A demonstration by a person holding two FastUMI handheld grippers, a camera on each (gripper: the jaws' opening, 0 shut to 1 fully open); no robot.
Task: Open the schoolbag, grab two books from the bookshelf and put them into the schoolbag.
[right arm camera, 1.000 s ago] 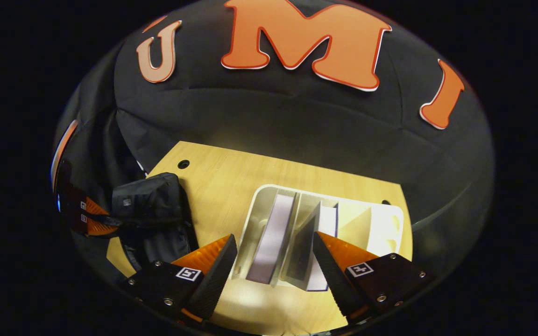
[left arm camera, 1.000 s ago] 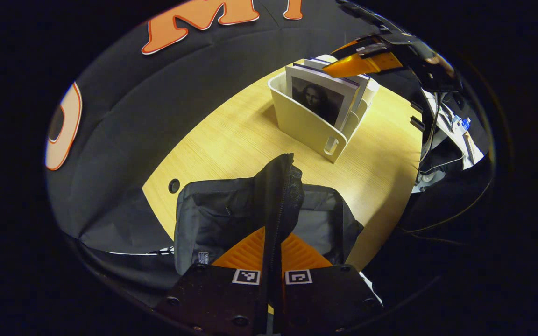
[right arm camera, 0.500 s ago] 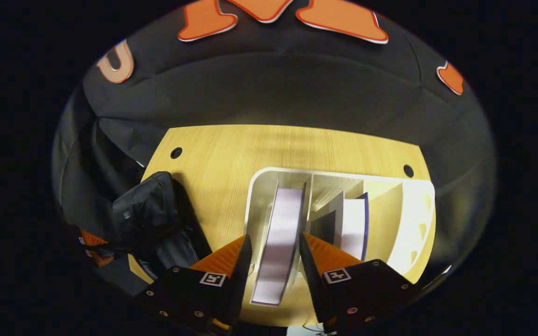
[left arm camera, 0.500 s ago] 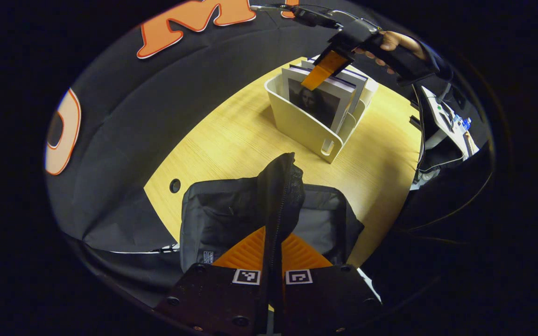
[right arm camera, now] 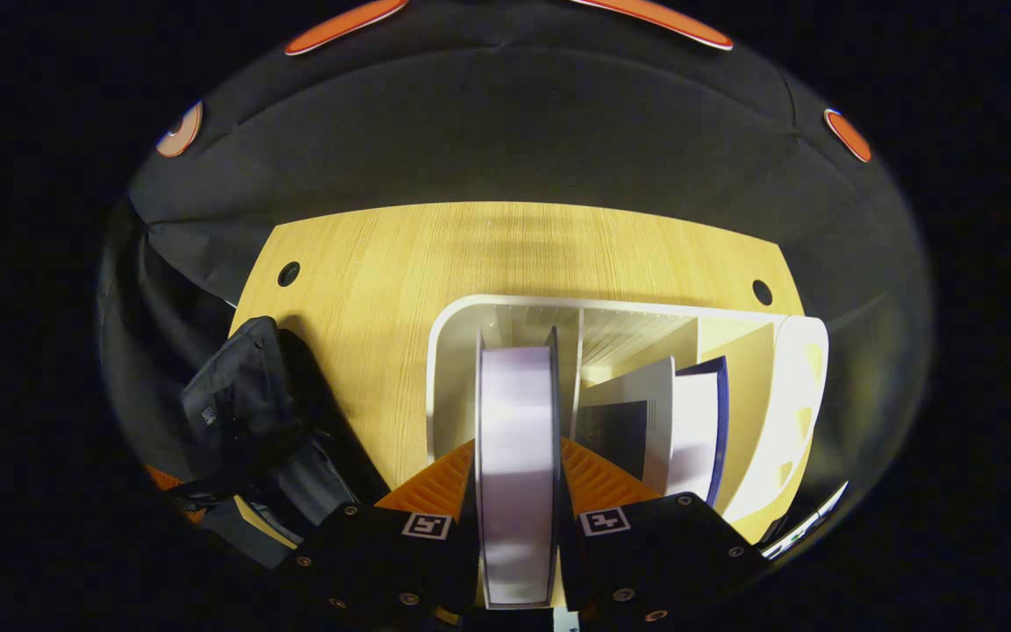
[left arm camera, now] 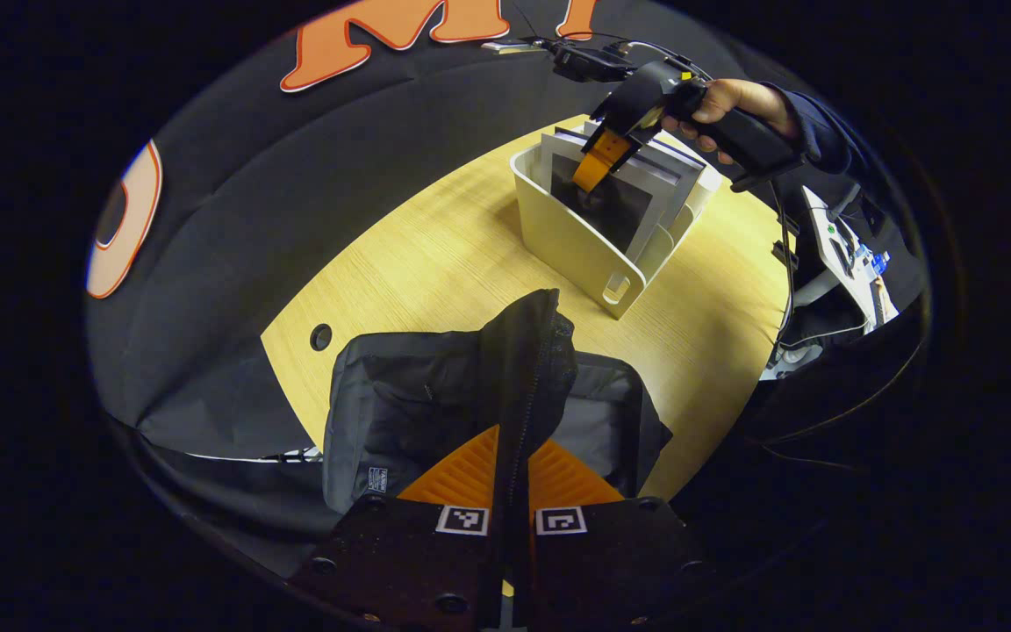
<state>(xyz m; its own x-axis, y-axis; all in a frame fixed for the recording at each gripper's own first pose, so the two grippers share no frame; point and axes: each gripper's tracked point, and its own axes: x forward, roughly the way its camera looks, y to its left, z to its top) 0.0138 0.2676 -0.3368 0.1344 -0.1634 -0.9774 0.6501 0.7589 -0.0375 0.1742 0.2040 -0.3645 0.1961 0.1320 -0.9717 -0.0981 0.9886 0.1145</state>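
Black schoolbag (left arm camera: 435,412) flap pinched in left claw (left arm camera: 512,474); book (right arm camera: 516,456) clamped in right claw (right arm camera: 516,478), covers hidden.

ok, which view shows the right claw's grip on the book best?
Right gripper view: the book stands between the right claw fingers. Left gripper view shows that claw farther off, over the bookshelf.

Black tool (left arm camera: 510,474) body, square coded markers, round screws; dark blue sleeve (left arm camera: 817,136).

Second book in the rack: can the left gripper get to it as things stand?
Probably not: the left gripper is shut on the schoolbag flap, and the second book stands across the table in the rack.
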